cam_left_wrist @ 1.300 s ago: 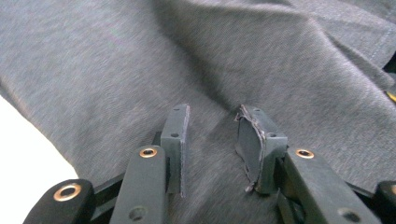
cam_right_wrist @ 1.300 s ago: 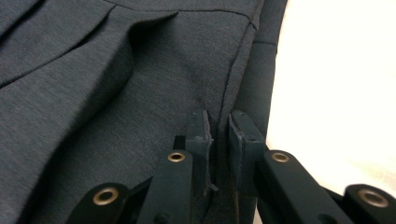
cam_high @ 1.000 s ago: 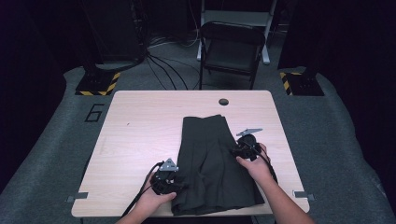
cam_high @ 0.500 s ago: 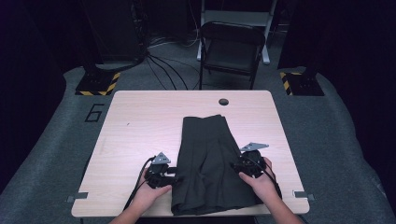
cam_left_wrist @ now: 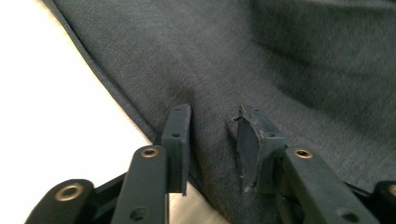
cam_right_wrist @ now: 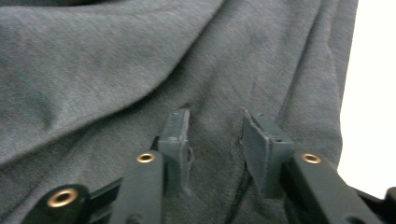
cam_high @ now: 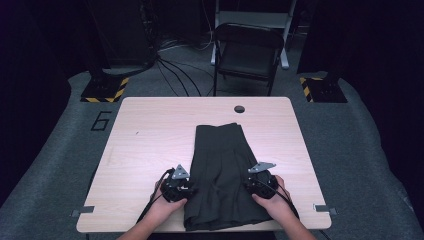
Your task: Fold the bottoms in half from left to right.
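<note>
Dark grey skirt (cam_high: 222,175) lies folded lengthwise on the tabletop (cam_high: 150,135), hem nearest the person. Left gripper (cam_left_wrist: 212,135) and right gripper (cam_right_wrist: 215,140) have shifted to its opposite side edges; both have just been closing, jaws part open, cloth between (not yet pinched), likely preparing another fold.
</note>
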`<state>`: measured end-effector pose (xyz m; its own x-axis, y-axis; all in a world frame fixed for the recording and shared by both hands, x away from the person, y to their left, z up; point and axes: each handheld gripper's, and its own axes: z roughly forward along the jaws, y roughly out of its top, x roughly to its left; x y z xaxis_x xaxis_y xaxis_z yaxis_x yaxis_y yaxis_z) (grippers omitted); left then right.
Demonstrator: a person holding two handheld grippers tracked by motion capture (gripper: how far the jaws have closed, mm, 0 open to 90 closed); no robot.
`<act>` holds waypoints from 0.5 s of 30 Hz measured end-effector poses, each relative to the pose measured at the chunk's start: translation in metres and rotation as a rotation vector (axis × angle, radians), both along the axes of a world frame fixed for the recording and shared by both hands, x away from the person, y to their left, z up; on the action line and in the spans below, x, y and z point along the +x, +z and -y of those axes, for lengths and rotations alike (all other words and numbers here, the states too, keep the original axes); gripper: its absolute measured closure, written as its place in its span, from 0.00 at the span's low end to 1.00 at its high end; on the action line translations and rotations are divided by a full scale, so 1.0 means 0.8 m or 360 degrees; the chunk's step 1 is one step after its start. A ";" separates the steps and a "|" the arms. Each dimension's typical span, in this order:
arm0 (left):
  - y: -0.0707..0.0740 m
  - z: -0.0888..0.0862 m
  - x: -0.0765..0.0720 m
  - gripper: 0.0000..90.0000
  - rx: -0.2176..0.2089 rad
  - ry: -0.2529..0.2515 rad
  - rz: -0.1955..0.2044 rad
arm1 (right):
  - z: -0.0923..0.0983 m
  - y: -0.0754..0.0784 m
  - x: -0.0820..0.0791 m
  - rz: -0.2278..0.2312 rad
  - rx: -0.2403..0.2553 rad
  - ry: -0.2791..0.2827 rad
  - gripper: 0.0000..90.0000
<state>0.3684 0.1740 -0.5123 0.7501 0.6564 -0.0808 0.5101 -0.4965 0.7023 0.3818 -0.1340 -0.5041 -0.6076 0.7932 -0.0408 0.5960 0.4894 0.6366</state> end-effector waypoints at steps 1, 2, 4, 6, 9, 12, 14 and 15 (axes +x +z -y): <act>0.001 0.001 -0.001 0.75 0.0022 -0.0016 0.0013 | -0.002 0.001 0.000 -0.0022 0.0002 -0.0008 0.71; 0.001 0.002 -0.003 0.76 0.0033 -0.0018 0.0029 | -0.002 0.002 0.001 -0.0027 -0.0013 0.0006 0.71; 0.002 0.002 -0.003 0.80 0.0052 -0.0018 0.0041 | -0.004 0.002 0.004 -0.0037 0.0006 0.0004 0.72; 0.003 -0.003 -0.003 0.86 0.0059 -0.0008 0.0037 | -0.006 0.002 0.007 -0.0055 0.0021 0.0005 0.74; 0.003 -0.010 -0.004 0.91 0.0024 0.0022 0.0028 | -0.011 0.003 0.011 -0.0070 0.0016 0.0037 0.75; 0.003 -0.013 -0.006 0.95 0.0004 0.0061 0.0022 | -0.016 0.003 0.014 -0.0063 0.0032 0.0040 0.81; 0.003 -0.015 -0.007 0.97 0.0000 0.0059 0.0016 | -0.018 0.003 0.015 -0.0080 0.0043 0.0053 0.89; 0.004 -0.016 -0.006 0.97 -0.0003 0.0059 0.0012 | -0.021 0.003 0.015 -0.0079 0.0039 0.0072 0.92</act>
<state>0.3634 0.1872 -0.5095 0.7257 0.6838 -0.0761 0.5228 -0.4761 0.7071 0.3940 -0.1169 -0.5017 -0.6435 0.7654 0.0092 0.6050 0.5011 0.6187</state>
